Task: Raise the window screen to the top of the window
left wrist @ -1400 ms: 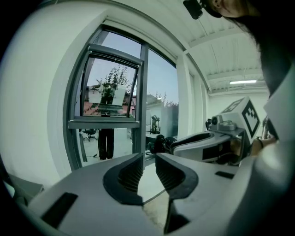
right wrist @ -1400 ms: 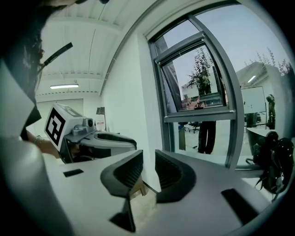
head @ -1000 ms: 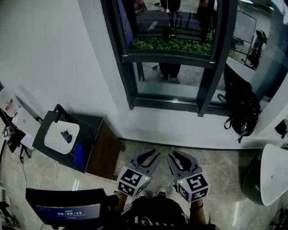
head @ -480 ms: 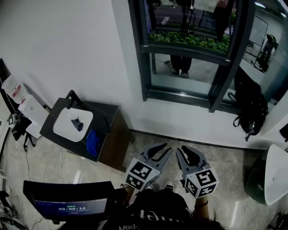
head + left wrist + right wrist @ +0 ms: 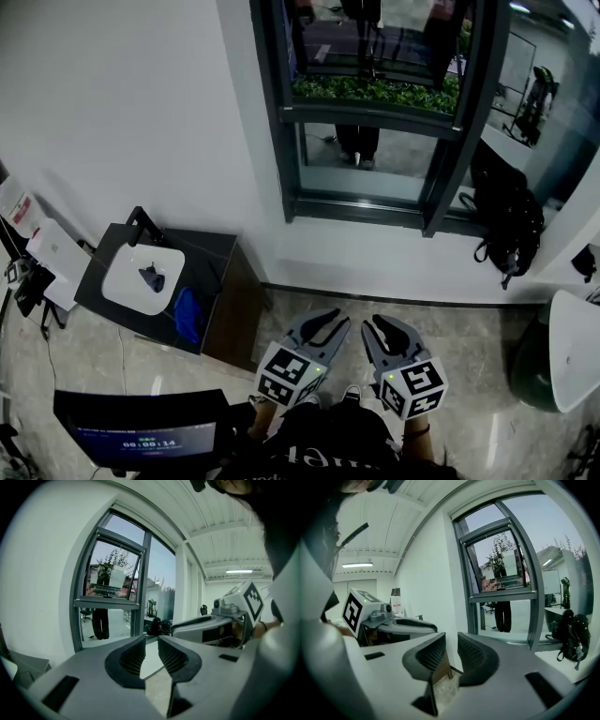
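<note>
A dark-framed window (image 5: 361,211) stands in the white wall ahead, with a horizontal dark bar (image 5: 375,114) across its opening. The same bar (image 5: 108,603) shows in the left gripper view and again (image 5: 501,596) in the right gripper view. I cannot make out the screen mesh itself. Both grippers hang low over the floor, side by side, well short of the window. My left gripper (image 5: 335,321) (image 5: 151,639) is shut on nothing. My right gripper (image 5: 373,323) (image 5: 451,637) is likewise shut and empty. A person's legs (image 5: 354,145) stand beyond the glass.
A dark cabinet (image 5: 211,281) with a white basin (image 5: 141,277) and a blue cloth (image 5: 186,314) stands at the left by the wall. A black backpack (image 5: 506,220) rests right of the window. A monitor (image 5: 141,436) is at the bottom left, a white round tub (image 5: 572,352) at the right.
The head view has swung slightly, so the window and the cabinet shift in the picture. Both grippers stay low, side by side, with jaws as before.
</note>
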Motion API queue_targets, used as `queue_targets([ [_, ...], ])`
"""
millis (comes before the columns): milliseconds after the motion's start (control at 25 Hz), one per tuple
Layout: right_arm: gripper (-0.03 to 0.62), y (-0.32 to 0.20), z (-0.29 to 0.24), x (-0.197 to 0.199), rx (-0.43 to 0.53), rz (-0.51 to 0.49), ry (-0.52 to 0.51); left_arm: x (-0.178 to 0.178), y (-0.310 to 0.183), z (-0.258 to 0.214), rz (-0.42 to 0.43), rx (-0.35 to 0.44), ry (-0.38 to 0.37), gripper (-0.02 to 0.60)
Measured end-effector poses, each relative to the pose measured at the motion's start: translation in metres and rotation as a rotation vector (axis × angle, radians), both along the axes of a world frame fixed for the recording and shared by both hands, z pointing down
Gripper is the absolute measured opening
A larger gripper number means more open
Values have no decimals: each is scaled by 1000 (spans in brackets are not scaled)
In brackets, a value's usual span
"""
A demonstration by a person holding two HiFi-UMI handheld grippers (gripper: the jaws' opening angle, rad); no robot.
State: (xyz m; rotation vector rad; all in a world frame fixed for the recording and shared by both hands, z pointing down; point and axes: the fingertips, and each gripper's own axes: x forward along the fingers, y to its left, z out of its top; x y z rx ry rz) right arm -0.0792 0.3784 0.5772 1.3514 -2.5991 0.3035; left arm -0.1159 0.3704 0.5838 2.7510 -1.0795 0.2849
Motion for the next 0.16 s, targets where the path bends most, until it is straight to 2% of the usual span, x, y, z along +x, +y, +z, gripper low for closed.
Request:
queue_targets([
  [160,83,0,6,6,-9,20,-6,1,0,6,3,-9,-6,83],
])
